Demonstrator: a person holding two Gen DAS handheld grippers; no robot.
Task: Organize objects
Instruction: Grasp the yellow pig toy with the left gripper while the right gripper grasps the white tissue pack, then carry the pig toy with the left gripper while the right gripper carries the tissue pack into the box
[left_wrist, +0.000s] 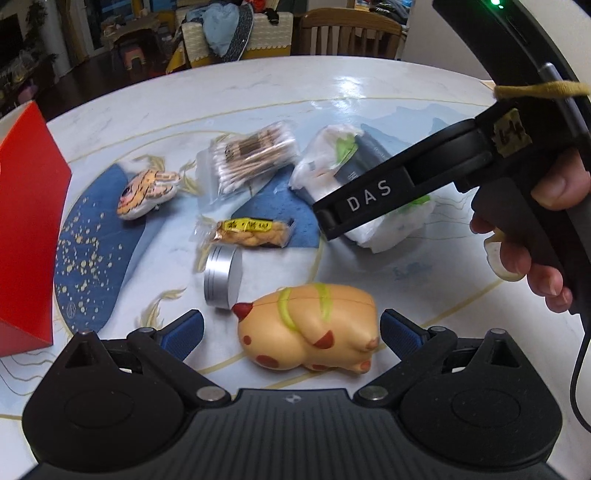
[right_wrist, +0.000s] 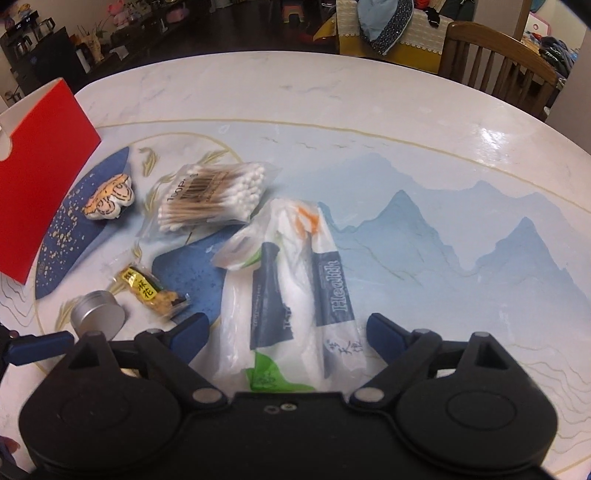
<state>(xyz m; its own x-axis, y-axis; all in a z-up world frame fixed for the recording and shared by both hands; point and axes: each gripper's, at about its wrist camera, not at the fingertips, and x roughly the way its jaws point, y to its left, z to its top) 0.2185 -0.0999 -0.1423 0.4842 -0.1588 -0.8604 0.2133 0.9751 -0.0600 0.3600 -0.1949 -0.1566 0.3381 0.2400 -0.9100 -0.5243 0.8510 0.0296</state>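
Orange squishy pig toy (left_wrist: 310, 325) lies between our left gripper's (left_wrist: 291, 328) spread fingers; our right gripper (right_wrist: 288, 332) straddles the white plastic bag (right_wrist: 291, 288), unclosed.

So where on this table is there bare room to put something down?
Bare table lies right of the white plastic bag, over the painted mountains, and along the far edge before the chair. The left is crowded: red box, cotton swabs, snack packet, silver tin.
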